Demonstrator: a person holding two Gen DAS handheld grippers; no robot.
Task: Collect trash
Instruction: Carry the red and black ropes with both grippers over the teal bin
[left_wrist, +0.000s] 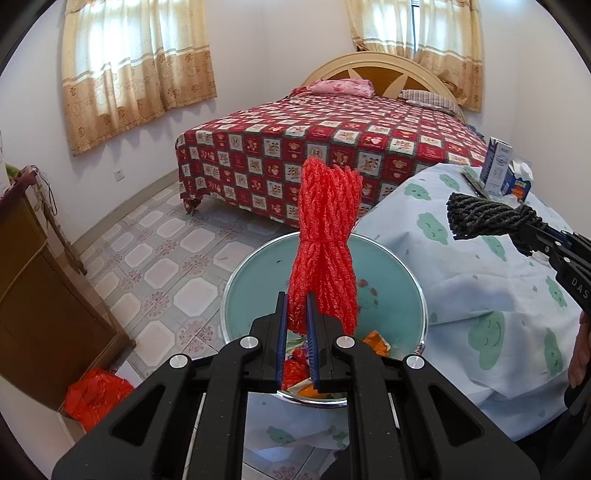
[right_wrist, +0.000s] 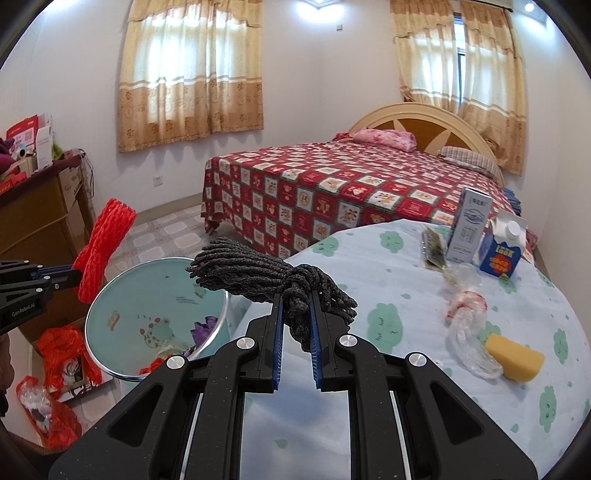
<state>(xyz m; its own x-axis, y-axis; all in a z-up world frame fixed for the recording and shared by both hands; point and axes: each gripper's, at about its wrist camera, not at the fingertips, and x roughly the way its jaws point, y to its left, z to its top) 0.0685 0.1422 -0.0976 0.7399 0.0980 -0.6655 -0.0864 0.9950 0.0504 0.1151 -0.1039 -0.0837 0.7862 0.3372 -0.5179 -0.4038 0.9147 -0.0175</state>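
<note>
My left gripper (left_wrist: 297, 299) is shut on a red foam net sleeve (left_wrist: 327, 236), held upright over the round teal trash bin (left_wrist: 255, 273). The bin holds orange and red wrappers (left_wrist: 376, 338). My right gripper (right_wrist: 297, 299) is shut on a dark grey foam net (right_wrist: 266, 277), held above the table edge just right of the bin (right_wrist: 110, 302). The right gripper (left_wrist: 532, 236) with the grey net (left_wrist: 484, 218) also shows in the left wrist view. The left gripper (right_wrist: 70, 275) with the red net (right_wrist: 103, 243) shows in the right wrist view.
The table (right_wrist: 406, 295) has a light cloth with green clouds. On it lie a yellow sponge (right_wrist: 513, 356), a crumpled clear plastic bag (right_wrist: 469, 325), a white carton (right_wrist: 469, 225), a blue carton (right_wrist: 500, 253) and a dark wrapper (right_wrist: 434, 247). A bed (right_wrist: 332, 192) stands behind, a wooden cabinet (left_wrist: 40, 295) at left, red bags (right_wrist: 62, 350) on the floor.
</note>
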